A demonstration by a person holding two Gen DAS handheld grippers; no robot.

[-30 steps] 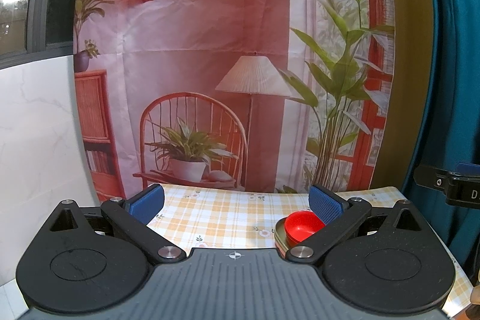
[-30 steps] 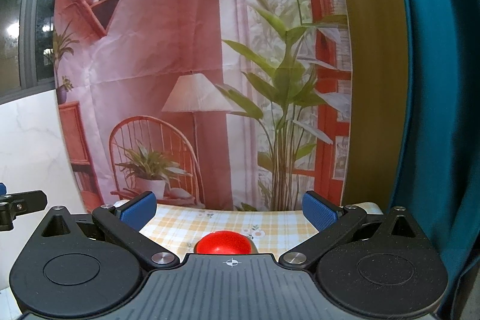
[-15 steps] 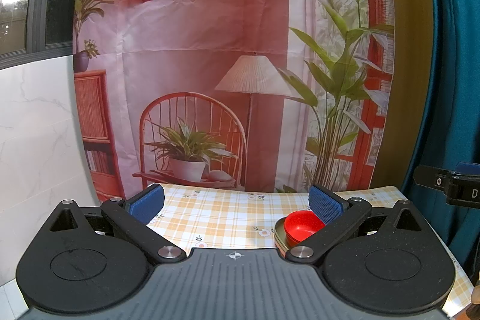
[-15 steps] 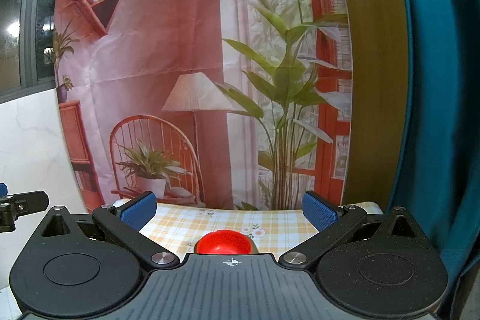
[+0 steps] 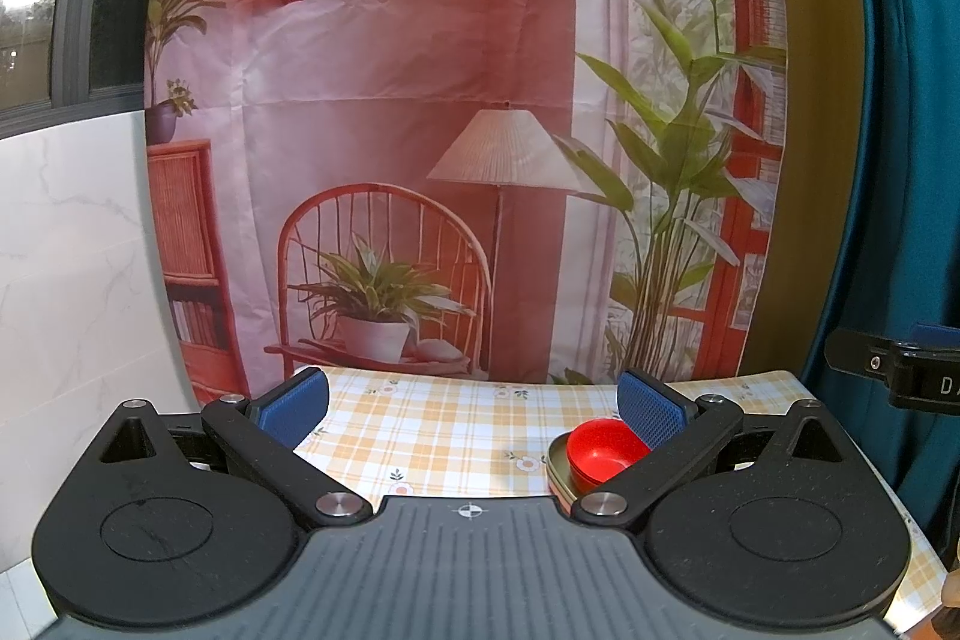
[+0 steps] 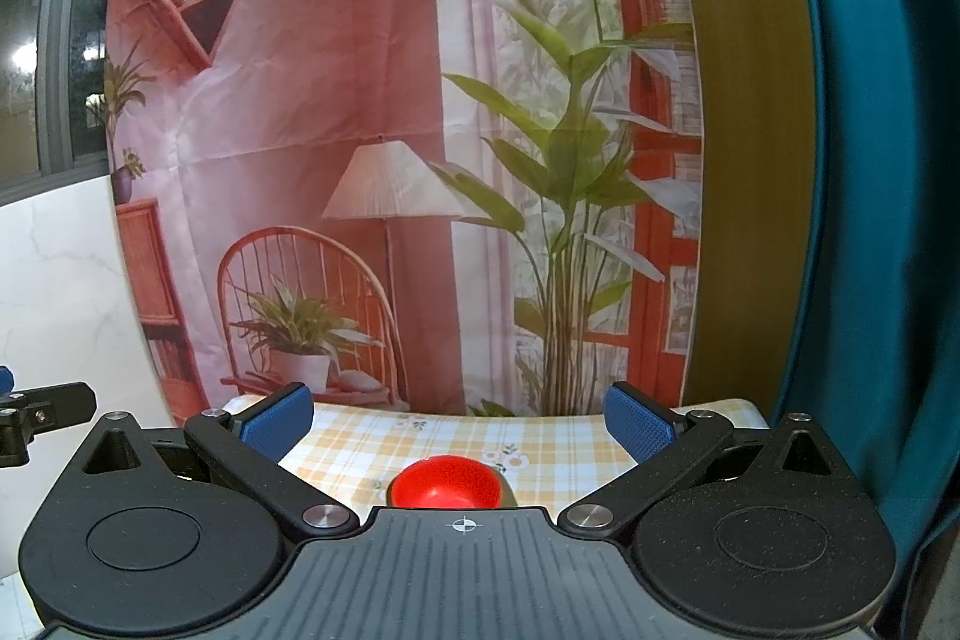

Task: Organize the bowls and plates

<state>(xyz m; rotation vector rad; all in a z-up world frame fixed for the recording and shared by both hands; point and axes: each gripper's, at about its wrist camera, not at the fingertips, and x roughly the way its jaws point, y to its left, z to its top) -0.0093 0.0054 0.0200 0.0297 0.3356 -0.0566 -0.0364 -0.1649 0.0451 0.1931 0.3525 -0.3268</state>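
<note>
- Left gripper: fingers spread wide, blue pads well apart, nothing between them. Raised above the bench, aimed level at the backdrop.
- Right gripper: fingers likewise spread, empty, held above the near part of the bench.
- Red bowl: sits low and centred between the right fingers, just beyond the gripper body, near rim hidden behind it. From the left wrist, same red bowl lies off to the right, just under the right-hand pad.
- Green plate: under the bowl, only a pale olive rim showing on its left side; bowl rests in it. Shape of the far side hidden.
- Key relation: bowl straight ahead of and below the right gripper, off-axis for the left. Right hand judged the nearer and better lined up; a drop and slight forward reach likely needed. Bowl round, no long axis to match.
- Bench: covered by an orange-and-white check cloth with small flowers; no other dishes visible on it.
- Other gripper seen at frame edge in each view, side by side.
- Writing: a white letter "D" on the black part at the right edge of the left wrist view, rest cut off. No brand legible elsewhere.
- Far: printed backdrop of chair, lamp, plants; teal curtain right; dark window left.
</note>
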